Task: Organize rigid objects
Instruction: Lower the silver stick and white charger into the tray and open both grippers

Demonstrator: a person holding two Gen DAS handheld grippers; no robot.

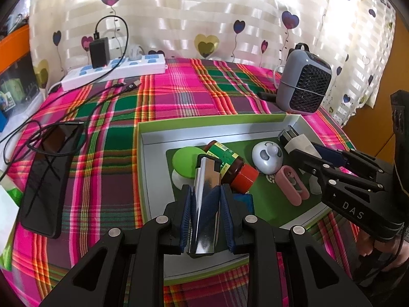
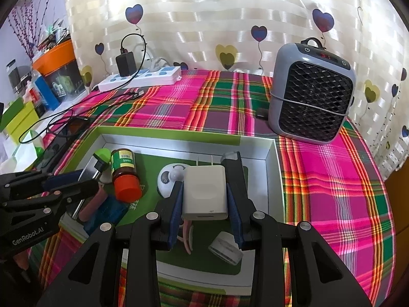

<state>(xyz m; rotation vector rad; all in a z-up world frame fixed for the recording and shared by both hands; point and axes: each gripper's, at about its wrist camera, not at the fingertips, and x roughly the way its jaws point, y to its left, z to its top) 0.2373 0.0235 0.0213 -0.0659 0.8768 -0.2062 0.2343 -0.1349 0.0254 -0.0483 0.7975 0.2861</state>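
My left gripper (image 1: 206,189) is shut on a shiny silver lighter (image 1: 205,212) with a black top, holding it over the near left part of the green-rimmed box (image 1: 153,138). My right gripper (image 2: 204,186) is shut on a white plug adapter (image 2: 204,192), prongs pointing away, above the middle of the box (image 2: 272,158). Inside lie a brown bottle with a red cap (image 1: 231,166) (image 2: 125,176), a green round lid (image 1: 186,157), a white round gadget (image 1: 267,157) (image 2: 167,176) and a pink case (image 1: 292,185). Each gripper also shows in the other's view: right (image 1: 296,143), left (image 2: 87,179).
A grey fan heater (image 1: 304,84) (image 2: 311,94) stands on the plaid cloth behind the box's right corner. A white power strip (image 1: 115,71) (image 2: 140,76) with a black charger lies at the back left. A black phone (image 1: 48,176) and loose cables lie left of the box.
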